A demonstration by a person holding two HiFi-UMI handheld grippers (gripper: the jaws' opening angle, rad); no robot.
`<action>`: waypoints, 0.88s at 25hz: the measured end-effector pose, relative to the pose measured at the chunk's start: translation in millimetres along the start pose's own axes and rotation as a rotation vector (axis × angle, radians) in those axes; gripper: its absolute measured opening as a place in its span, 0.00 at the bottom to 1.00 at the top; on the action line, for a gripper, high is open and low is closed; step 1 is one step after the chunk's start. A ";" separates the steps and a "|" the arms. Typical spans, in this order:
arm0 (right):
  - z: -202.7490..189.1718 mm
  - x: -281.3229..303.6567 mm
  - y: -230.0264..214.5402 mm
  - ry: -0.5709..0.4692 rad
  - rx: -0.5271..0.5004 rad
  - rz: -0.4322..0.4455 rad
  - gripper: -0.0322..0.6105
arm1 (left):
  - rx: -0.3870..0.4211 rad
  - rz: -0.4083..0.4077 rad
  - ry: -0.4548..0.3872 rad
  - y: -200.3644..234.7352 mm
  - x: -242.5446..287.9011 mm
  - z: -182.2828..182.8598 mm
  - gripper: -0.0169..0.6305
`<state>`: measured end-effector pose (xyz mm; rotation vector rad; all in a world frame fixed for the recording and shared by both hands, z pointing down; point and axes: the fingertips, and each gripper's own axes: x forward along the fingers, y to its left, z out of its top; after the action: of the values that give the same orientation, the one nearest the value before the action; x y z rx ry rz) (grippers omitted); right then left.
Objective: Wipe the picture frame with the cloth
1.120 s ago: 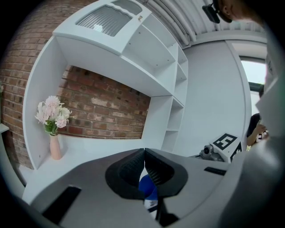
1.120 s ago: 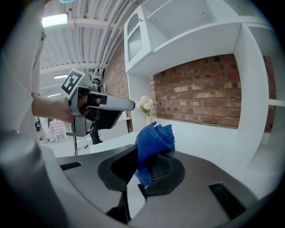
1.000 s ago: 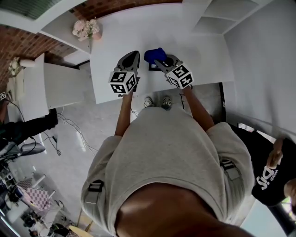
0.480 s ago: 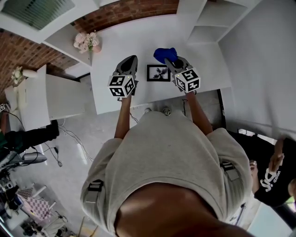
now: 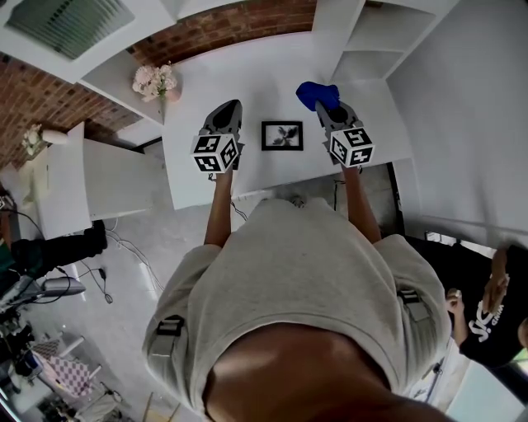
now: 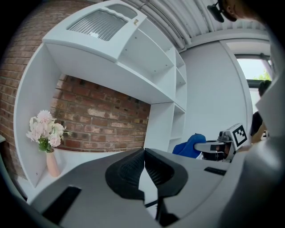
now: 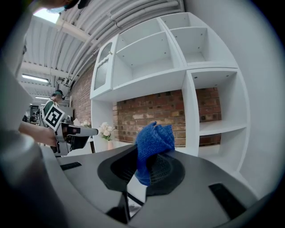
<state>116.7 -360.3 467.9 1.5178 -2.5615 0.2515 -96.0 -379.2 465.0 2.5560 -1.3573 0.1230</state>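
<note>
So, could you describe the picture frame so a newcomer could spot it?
Look at the white desk below the brick wall. The picture frame sits between the left gripper and the right gripper; it is the only black-bordered rectangle there.

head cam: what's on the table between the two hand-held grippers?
The picture frame, flat on the white table, with a gap to the left hand-held gripper and to the right hand-held gripper. The head view shows it.

brick wall [image 5: 223, 25] | white shelving [image 5: 371, 41] | white table [image 5: 256, 82] | grey floor [image 5: 140, 239]
</note>
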 end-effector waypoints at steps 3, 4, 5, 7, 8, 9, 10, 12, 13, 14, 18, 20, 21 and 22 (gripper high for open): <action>2.0 -5.7 -7.6 -0.008 0.010 -0.028 0.14 | 0.002 0.005 0.003 3.4 -0.6 -0.4 0.05; 1.7 -7.2 -9.5 -0.009 0.014 -0.036 0.14 | 0.005 0.004 0.006 3.7 -1.2 -0.8 0.05; 1.3 -8.3 -11.0 -0.009 0.018 -0.041 0.14 | 0.010 0.003 0.007 3.7 -1.7 -0.8 0.05; 1.1 -9.9 -13.4 -0.008 0.025 -0.049 0.14 | 0.014 0.000 0.008 3.6 -2.4 -0.1 0.05; 1.0 -10.7 -14.1 -0.008 0.028 -0.053 0.14 | 0.012 0.000 0.008 3.5 -2.8 -0.1 0.05; 0.9 -11.4 -14.5 -0.008 0.029 -0.055 0.14 | 0.010 -0.002 0.009 3.4 -2.9 -0.4 0.05; 0.6 -11.9 -14.7 -0.007 0.028 -0.056 0.14 | 0.009 -0.004 0.010 3.3 -2.9 -0.9 0.05; -0.3 -12.3 -14.8 -0.005 0.027 -0.059 0.14 | 0.007 -0.006 0.011 3.6 -2.9 -1.9 0.05; -0.8 -12.4 -14.6 -0.004 0.027 -0.060 0.14 | 0.007 -0.006 0.012 3.9 -3.1 -2.3 0.05; -1.4 -12.5 -14.3 -0.003 0.027 -0.060 0.14 | 0.006 -0.007 0.012 4.0 -3.3 -2.7 0.05; -6.0 -14.7 -11.2 0.013 0.016 -0.065 0.14 | 0.001 -0.008 0.017 2.6 -6.2 -4.2 0.05; -8.7 -15.1 -8.7 0.019 0.013 -0.064 0.14 | -0.001 -0.008 0.014 2.5 -7.5 -3.3 0.05; -9.5 -14.9 -7.8 0.020 0.014 -0.064 0.14 | -0.002 -0.009 0.012 2.8 -7.4 -2.9 0.05; -9.9 -14.9 -7.2 0.021 0.014 -0.064 0.14 | -0.002 -0.010 0.012 3.0 -6.9 -2.9 0.05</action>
<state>130.6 -348.8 474.8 1.5909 -2.4952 0.2760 -102.3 -374.5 467.0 2.5555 -1.3399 0.1354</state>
